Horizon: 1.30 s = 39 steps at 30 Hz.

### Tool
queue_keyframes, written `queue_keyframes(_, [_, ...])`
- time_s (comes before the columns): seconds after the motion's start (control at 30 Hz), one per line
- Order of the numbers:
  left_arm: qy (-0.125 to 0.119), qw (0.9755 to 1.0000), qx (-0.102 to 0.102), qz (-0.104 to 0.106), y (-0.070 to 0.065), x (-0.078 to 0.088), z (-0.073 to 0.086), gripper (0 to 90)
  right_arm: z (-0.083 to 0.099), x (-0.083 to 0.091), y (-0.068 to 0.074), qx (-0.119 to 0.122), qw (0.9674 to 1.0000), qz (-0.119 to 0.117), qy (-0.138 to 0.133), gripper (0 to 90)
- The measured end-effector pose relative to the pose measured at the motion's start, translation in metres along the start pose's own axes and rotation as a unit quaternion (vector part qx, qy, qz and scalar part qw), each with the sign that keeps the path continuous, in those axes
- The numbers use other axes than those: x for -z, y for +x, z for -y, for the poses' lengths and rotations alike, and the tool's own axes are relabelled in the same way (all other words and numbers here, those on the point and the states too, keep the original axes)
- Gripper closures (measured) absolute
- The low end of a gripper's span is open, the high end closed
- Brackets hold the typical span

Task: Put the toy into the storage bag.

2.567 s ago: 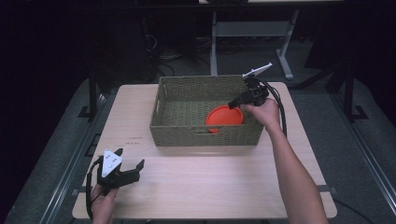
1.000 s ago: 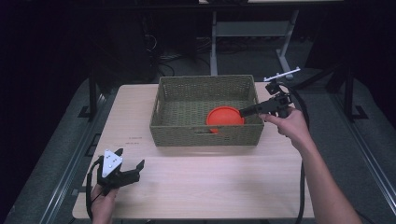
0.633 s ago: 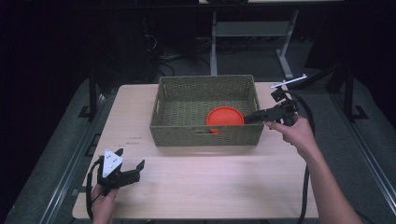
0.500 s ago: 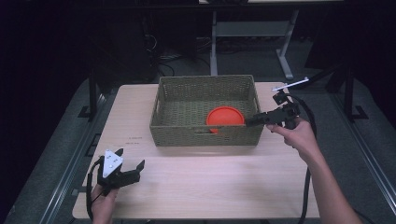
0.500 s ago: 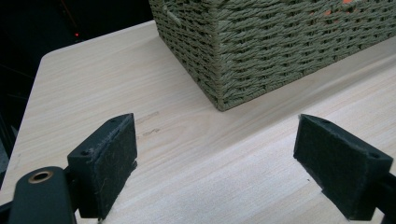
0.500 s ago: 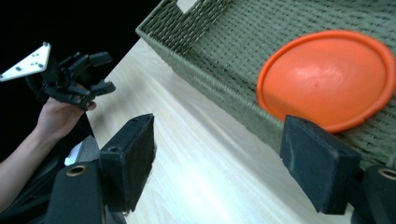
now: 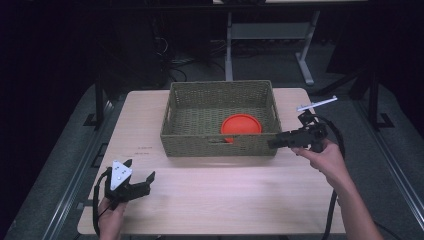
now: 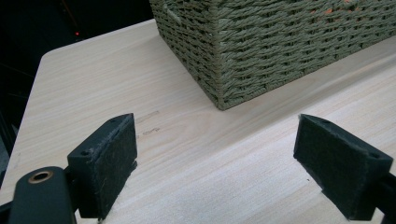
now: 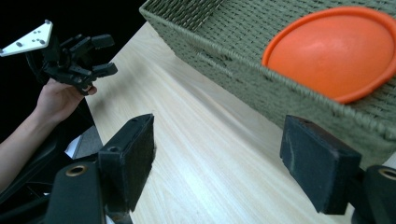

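My right gripper [image 7: 274, 142] has drawn back out of the woven olive wicker basket [image 7: 220, 147] toward 3 o'clock, jaws wide, empty. Round orange plastic disc [image 7: 241, 124] lies inside, near-right corner. Left gripper [image 7: 142, 181] idle (open, empty). Risk: clipping the basket wall, shifting it.

woven green-grey wicker basket [image 7: 218, 142] with a rough ribbed weave, smooth orange plastic disc [image 7: 241, 124] with a soft sheen, pale matt wood-grain table [image 7: 230, 195], black gripper pads [image 8: 112, 158] of coarse felt-like matt texture
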<state>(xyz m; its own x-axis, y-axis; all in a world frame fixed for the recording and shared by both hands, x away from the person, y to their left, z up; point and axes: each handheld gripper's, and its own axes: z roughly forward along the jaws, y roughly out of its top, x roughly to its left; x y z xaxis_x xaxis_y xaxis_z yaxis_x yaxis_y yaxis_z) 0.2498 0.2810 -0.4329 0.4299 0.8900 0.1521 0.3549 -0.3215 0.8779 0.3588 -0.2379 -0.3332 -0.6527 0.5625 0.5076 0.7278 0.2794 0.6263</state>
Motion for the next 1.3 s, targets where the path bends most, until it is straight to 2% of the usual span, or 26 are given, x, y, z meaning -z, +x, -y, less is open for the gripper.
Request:
queue_keyframes(0.27, [0.002, 1.0, 0.001, -0.001, 0.0, 0.0, 0.0, 12.8, 0.019, 0.0, 0.003, 0.006, 1.0, 0.003, 0.002, 25.6])
queue_keyframes(0.5, [0.0, 1.0, 0.001, 0.0, -0.001, -0.001, 0.0, 12.8, 0.038, -0.002, -0.005, -0.003, 1.0, -0.003, 0.0, 24.6])
queue_keyframes(0.73, [0.0, 1.0, -0.004, 0.001, -0.002, -0.001, 0.0, 12.8, 0.058, -0.005, -0.015, -0.024, 0.9996, -0.014, -0.001, 24.6])
queue_keyframes(1.0, [-0.001, 1.0, -0.002, 0.0, -0.002, -0.001, 0.0, 12.8, 0.077, -0.008, -0.021, -0.037, 0.9992, -0.009, 0.008, 24.6])
queue_keyframes(1.17, [0.003, 1.0, -0.003, 0.0, -0.002, -0.001, 0.0, 12.8, 0.092, -0.006, -0.028, -0.055, 0.9984, -0.011, 0.005, 24.5])
queue_keyframes(1.3, [0.0, 1.0, -0.003, 0.001, -0.002, -0.001, 0.0, 12.8, 0.104, -0.006, -0.034, -0.061, 0.998, -0.015, 0.001, 24.0])
